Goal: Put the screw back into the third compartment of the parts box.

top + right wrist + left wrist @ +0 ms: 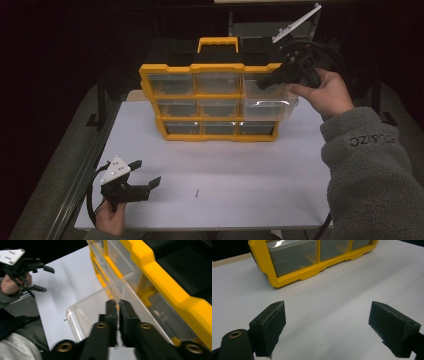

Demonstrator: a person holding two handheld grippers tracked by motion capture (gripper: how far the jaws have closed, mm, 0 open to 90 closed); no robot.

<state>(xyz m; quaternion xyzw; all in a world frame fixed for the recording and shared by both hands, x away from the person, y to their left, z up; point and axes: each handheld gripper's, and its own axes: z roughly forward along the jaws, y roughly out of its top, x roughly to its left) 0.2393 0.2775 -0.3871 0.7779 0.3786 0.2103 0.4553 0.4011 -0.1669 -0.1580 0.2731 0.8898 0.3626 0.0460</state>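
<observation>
My right gripper (117,315) has its jaws pinched together on the thin clear wall of a transparent drawer (87,312); in the right gripper view the two black pads meet on either side of that plastic edge with no gap left between them. The drawer is pulled partway out of the yellow organizer (210,95), from the right-hand column in the middle row, and in the high view its front (267,107) stands proud of the neighbouring drawer fronts. I cannot tell whether anything lies inside it. My right hand (327,92) holds the gripper (265,82) tilted down toward the organizer's right end, the grey plate rising above it and the cable trailing back past my sleeve.

My left gripper (327,325) has its jaws spread wide with nothing between them, just bare white table (337,290) under the pads. In the high view it (145,175) sits near the front left corner of the table, held low by my left hand (111,217), well apart from the organizer.

The organizer stands toward the back edge of the table, roughly centred, with three rows of three clear drawers, a yellow frame and a yellow handle (217,44) on its black top. A small dark screw (197,192) lies alone on the table toward the front edge, right of my left gripper and well short of the organizer.
</observation>
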